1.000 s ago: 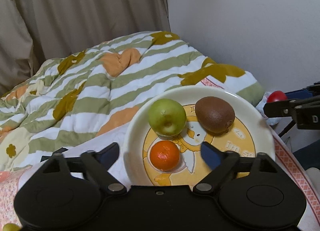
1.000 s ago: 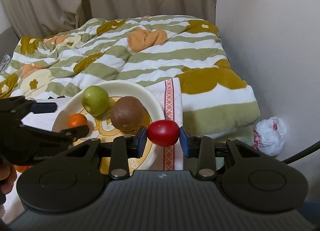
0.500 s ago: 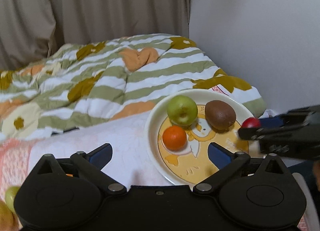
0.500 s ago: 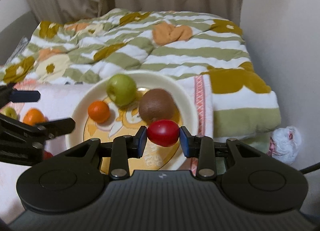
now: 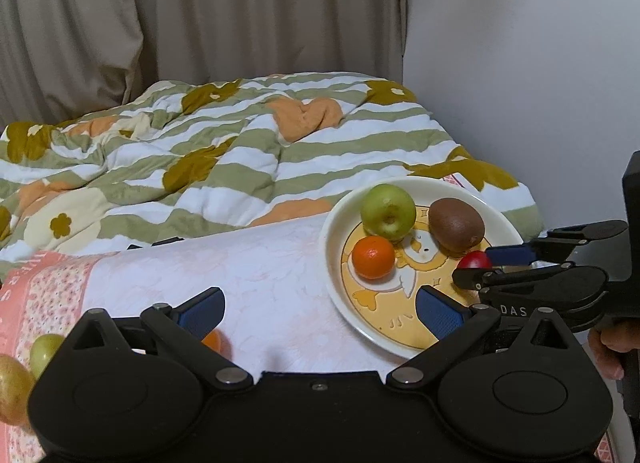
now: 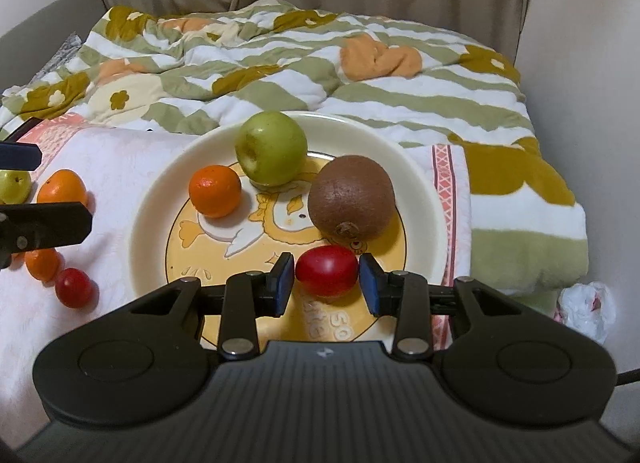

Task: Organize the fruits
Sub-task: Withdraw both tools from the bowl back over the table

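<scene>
Opening over the plate [image 6: 424,199], the right gripper [image 6: 326,283] has its fingers just clear of the red tomato [image 6: 326,271] resting on the plate's near side. Beyond sit kiwi [image 6: 351,203], orange [image 6: 215,191], green apple [image 6: 271,147]. The left gripper [image 5: 320,309] hangs wide apart, empty.

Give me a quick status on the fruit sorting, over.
Right gripper opening, tomato between its pads, resting on plate. Left gripper wide open, empty. Apple, orange, kiwi already plated. Nothing in the way.
</scene>
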A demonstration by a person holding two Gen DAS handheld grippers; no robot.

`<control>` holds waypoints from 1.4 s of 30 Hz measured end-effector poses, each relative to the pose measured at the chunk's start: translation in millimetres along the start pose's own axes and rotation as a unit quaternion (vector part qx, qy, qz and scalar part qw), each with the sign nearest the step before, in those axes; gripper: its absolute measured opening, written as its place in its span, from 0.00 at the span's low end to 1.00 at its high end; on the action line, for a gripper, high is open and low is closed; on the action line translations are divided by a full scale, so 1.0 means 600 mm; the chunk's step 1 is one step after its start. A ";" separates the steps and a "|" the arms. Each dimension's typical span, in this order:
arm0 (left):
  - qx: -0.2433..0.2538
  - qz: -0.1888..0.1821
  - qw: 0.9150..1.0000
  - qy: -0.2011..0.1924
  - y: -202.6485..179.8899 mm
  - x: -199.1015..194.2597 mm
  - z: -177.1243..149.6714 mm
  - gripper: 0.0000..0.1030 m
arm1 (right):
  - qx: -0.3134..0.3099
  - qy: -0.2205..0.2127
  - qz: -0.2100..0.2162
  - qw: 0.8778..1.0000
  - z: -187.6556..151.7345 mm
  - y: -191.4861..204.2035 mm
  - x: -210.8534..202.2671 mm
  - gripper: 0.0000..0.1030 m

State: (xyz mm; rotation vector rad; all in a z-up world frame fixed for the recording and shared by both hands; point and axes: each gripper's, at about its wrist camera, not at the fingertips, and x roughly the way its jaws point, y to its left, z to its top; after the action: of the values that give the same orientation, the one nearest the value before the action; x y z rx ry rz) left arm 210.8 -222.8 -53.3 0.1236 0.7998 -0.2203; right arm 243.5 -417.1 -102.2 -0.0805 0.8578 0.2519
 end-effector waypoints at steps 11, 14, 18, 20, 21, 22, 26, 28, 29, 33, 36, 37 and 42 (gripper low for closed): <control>-0.017 0.010 1.000 -0.015 0.006 -0.045 -0.014 1.00 | -0.006 -0.039 -0.015 0.999 -0.010 0.014 -0.061 1.00; -0.018 0.013 0.999 -0.024 0.006 -0.064 -0.019 1.00 | 0.001 -0.046 -0.015 0.999 -0.011 0.015 -0.082 1.00; -0.027 0.014 0.999 -0.040 0.006 -0.099 -0.025 1.00 | 0.002 -0.055 -0.021 0.998 -0.014 0.023 -0.118 1.00; -0.036 0.015 0.998 -0.052 0.008 -0.120 -0.029 1.00 | 0.001 -0.058 -0.026 0.998 -0.016 0.028 -0.137 1.00; -0.040 0.016 0.997 -0.057 0.009 -0.130 -0.032 1.00 | 0.002 -0.060 -0.026 0.998 -0.017 0.031 -0.147 1.00; -0.043 0.019 0.997 -0.063 0.010 -0.141 -0.035 1.00 | 0.003 -0.062 -0.026 0.998 -0.019 0.034 -0.158 1.00; -0.057 0.038 0.994 -0.082 0.015 -0.182 -0.052 1.00 | 0.002 -0.066 -0.027 0.997 -0.026 0.046 -0.192 1.00; -0.066 0.050 0.992 -0.092 0.021 -0.204 -0.062 1.00 | -0.002 -0.069 -0.024 0.997 -0.030 0.055 -0.209 1.00; -0.070 0.056 0.991 -0.096 0.024 -0.214 -0.066 1.00 | -0.003 -0.071 -0.022 0.997 -0.032 0.060 -0.217 1.00; -0.085 0.082 0.987 -0.107 0.042 -0.255 -0.082 1.00 | -0.007 -0.078 -0.011 0.997 -0.034 0.077 -0.244 1.00; -0.091 0.105 0.984 -0.113 0.062 -0.284 -0.093 1.00 | -0.009 -0.085 -0.002 0.996 -0.032 0.096 -0.261 1.00; -0.093 0.112 0.983 -0.115 0.068 -0.291 -0.096 1.00 | -0.010 -0.088 0.001 0.996 -0.031 0.105 -0.266 1.00; -0.108 0.134 0.977 -0.122 0.118 -0.327 -0.122 1.00 | -0.017 -0.096 0.007 0.995 -0.027 0.149 -0.283 1.00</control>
State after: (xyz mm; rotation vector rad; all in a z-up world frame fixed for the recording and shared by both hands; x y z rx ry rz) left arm 44.1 -110.7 39.6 -0.0018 0.5508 0.1071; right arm 102.5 -365.4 18.3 -0.0806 0.6622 0.2827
